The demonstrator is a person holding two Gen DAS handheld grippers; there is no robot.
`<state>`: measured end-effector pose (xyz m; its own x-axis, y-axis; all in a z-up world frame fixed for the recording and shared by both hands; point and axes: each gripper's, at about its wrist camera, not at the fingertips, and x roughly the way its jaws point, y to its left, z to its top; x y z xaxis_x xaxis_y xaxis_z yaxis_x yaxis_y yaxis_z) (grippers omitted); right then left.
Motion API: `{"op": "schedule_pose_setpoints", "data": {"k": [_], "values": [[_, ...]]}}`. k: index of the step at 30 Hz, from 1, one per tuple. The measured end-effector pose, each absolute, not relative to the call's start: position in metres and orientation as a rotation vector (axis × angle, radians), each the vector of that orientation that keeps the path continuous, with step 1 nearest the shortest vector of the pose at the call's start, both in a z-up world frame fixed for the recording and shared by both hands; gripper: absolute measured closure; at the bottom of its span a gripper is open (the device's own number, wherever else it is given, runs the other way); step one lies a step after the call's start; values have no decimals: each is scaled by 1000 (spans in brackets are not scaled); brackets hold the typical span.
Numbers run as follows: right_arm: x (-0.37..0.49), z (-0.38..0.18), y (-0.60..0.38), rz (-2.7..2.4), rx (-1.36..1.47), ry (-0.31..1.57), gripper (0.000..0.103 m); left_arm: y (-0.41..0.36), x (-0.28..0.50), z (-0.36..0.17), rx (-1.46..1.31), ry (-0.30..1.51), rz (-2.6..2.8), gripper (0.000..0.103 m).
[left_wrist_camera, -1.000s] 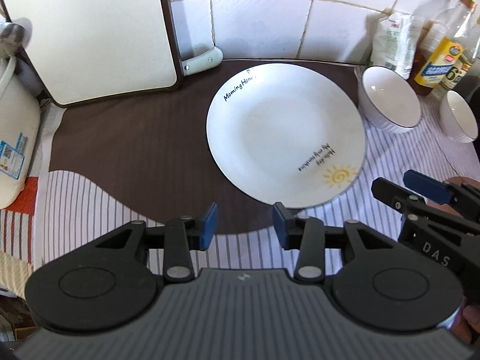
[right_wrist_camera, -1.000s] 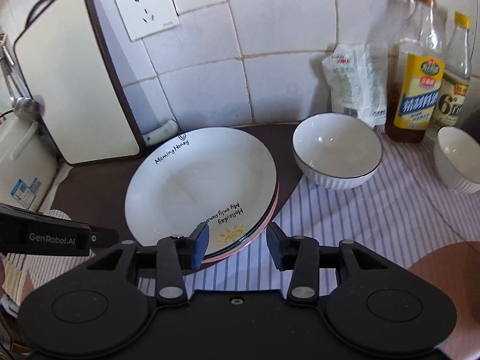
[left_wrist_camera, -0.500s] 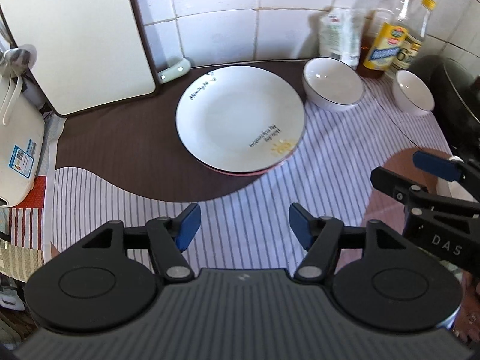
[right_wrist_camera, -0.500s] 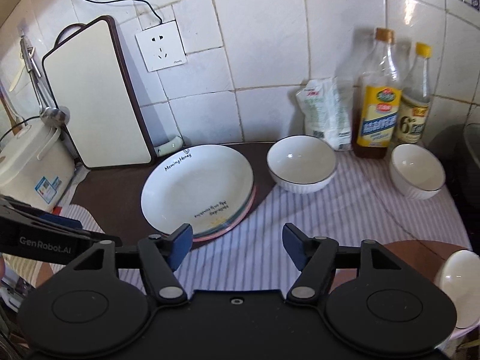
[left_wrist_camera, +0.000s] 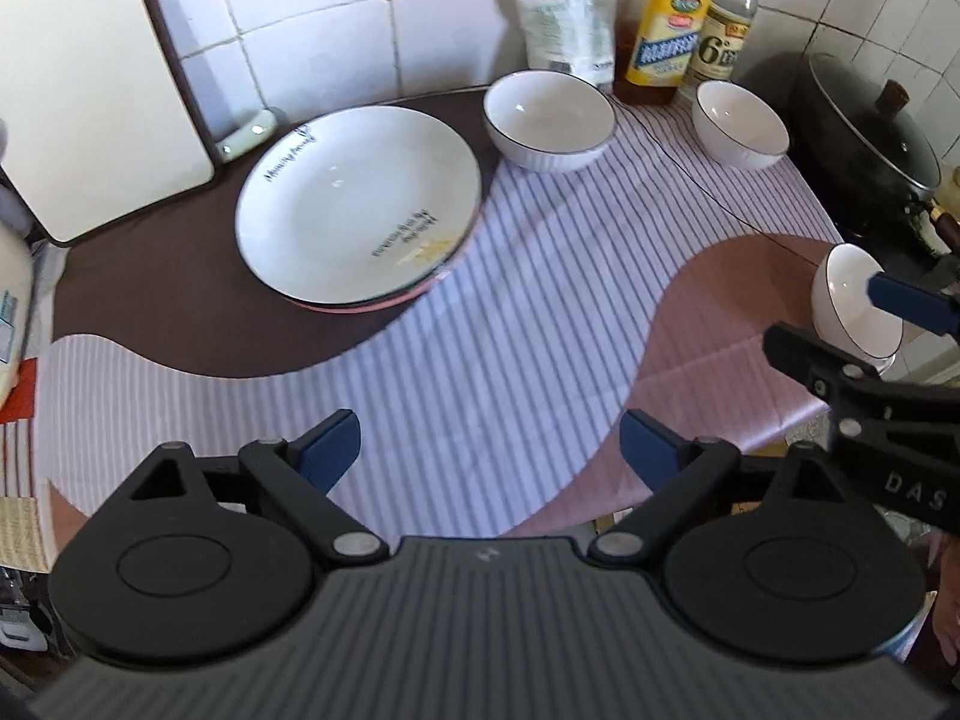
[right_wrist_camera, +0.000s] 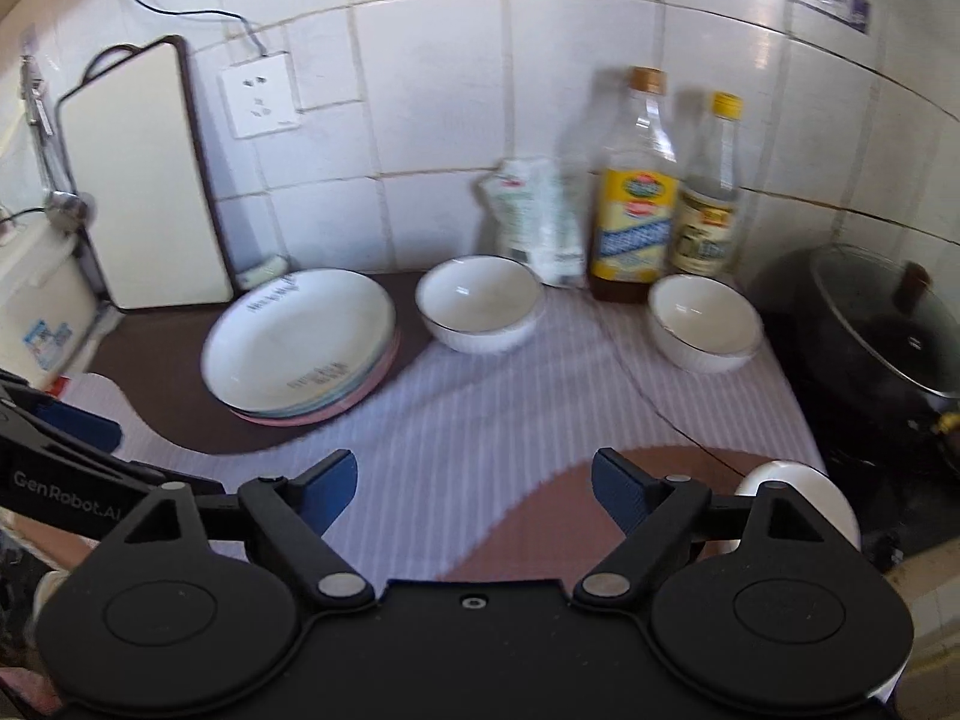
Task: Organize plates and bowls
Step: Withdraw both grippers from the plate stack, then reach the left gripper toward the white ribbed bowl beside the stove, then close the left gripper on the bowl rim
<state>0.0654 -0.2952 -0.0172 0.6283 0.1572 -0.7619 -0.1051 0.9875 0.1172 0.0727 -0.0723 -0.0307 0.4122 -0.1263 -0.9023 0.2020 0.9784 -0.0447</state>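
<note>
Glossy white ceramic is catching the light in the left wrist view: a round plate [left_wrist_camera: 359, 204] is sitting on a pink one, stacked on the striped cloth of the table [left_wrist_camera: 510, 324], beside two ribbed bowls [left_wrist_camera: 549, 114] [left_wrist_camera: 741, 117]. The left hand-held gripper [left_wrist_camera: 489, 447] is hovering, spread wide and empty.

In the right wrist view, the right hand-held gripper [right_wrist_camera: 474, 483] is likewise gaping empty, a third bowl [right_wrist_camera: 798, 501] lying at the table's right edge.

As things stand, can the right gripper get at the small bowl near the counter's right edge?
Probably yes: the right gripper is open and empty, the small bowl sits just to its right, and nothing lies between.
</note>
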Motion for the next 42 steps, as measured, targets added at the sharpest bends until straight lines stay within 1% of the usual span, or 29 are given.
{"op": "schedule_pose_setpoints", "data": {"k": [7,10,16,19,28,33,40,42], "values": [[28,-47,-330,71,-14,812,14,-109,67,-50,81,1121,-242,9],[13,-58,-351,14,10,808,14,-128,69,-54,72,1111,-274,9],[-5,-79,-395,-89,84,777,10,-177,73,-64,102,1046,-376,9],[-7,-96,-411,-121,113,756,6,-203,77,-74,100,1041,-417,9],[2,-151,-435,-132,165,742,6,-268,97,-102,74,1006,-520,9],[11,-171,-442,-154,178,710,6,-298,113,-119,36,1043,-543,9],[24,-188,-450,-200,186,679,6,-333,131,-149,60,1080,-556,13],[27,-191,-452,-194,195,673,6,-334,136,-154,47,1092,-559,19]]}}
